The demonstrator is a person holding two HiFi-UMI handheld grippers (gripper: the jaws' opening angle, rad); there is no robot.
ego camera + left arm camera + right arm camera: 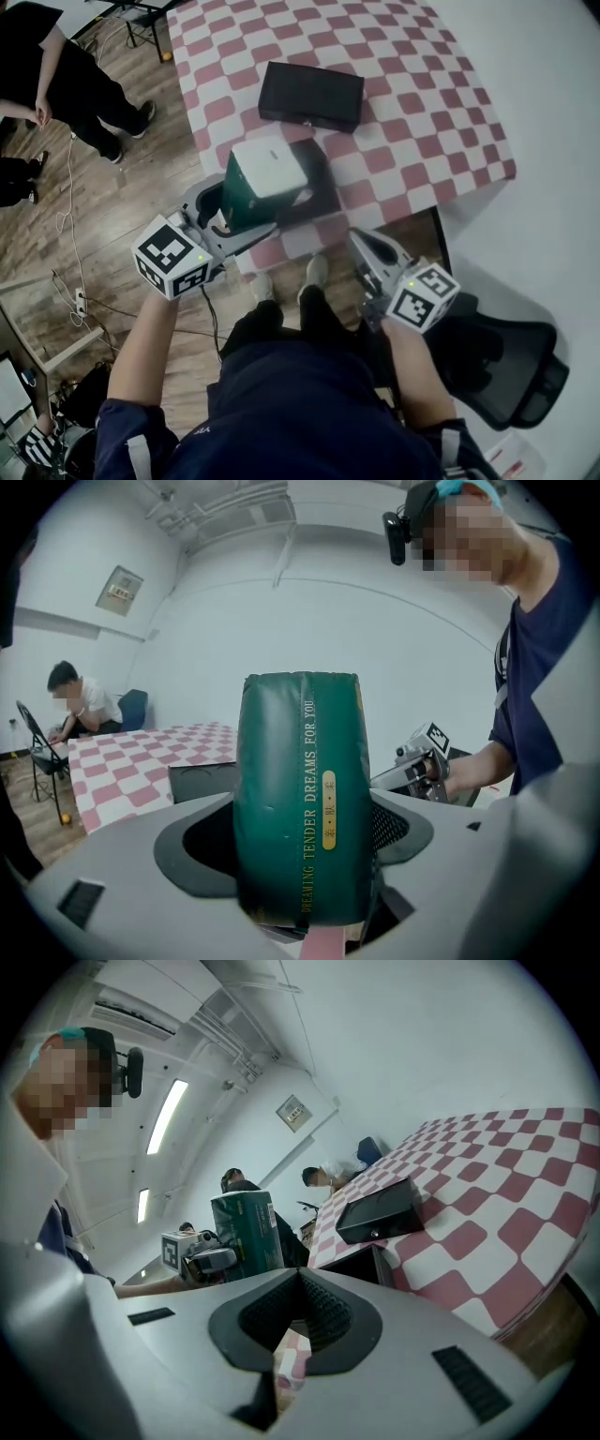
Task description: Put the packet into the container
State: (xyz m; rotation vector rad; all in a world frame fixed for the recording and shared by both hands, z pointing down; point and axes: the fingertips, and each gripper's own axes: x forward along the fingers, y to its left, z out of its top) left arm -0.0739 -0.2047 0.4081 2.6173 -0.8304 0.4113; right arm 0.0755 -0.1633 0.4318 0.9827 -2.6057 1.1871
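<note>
Green packet [300, 799] stands pinched in my left tongs [302, 919] near the container [322, 184]; my right tongs [298, 1279], pressed together, hang farther from it.

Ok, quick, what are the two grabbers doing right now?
Left gripper: shut on the tall dark green foil packet.
Right gripper: shut, holding nothing.

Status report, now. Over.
Left gripper shut on packet. Right gripper shut, empty. Packet upright by open container. Lid lies apart; nothing blocking.

Most of container [322, 190] behind packet [268, 169]
</note>
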